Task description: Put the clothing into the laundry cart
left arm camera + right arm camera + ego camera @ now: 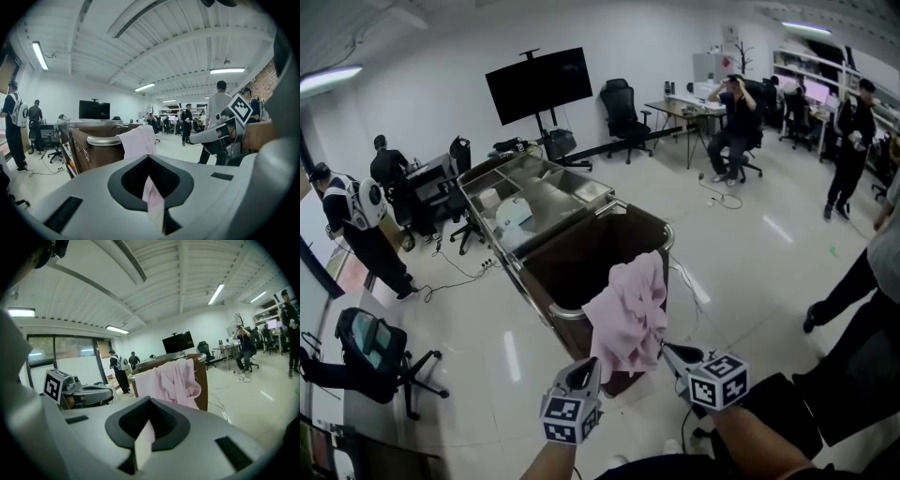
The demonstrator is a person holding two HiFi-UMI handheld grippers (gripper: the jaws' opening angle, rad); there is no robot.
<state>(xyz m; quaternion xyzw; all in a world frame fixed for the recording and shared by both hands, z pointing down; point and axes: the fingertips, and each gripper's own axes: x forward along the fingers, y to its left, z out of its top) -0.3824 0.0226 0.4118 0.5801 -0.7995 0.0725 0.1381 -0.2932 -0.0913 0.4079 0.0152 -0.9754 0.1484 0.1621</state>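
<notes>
A pink garment [628, 314] hangs over the near rim of the brown laundry cart [661, 228], most of it outside the cart. My left gripper [584, 368] is just below the garment's lower left edge, shut on a pinched fold of pink cloth [152, 197]. My right gripper [668, 351] is at the lower right edge, shut on a pale pink strip [144, 444]. In the left gripper view the garment [138, 140] drapes over the cart's metal rim [101, 139], with the right gripper [220, 136] beside it. In the right gripper view the garment [171, 380] hangs ahead.
A steel trolley [581, 187] with white items adjoins the cart's far side. A TV on a stand [539, 84] is behind it. A person's legs [853, 300] are close on the right. Office chairs [380, 352], desks, cables and several people ring the room.
</notes>
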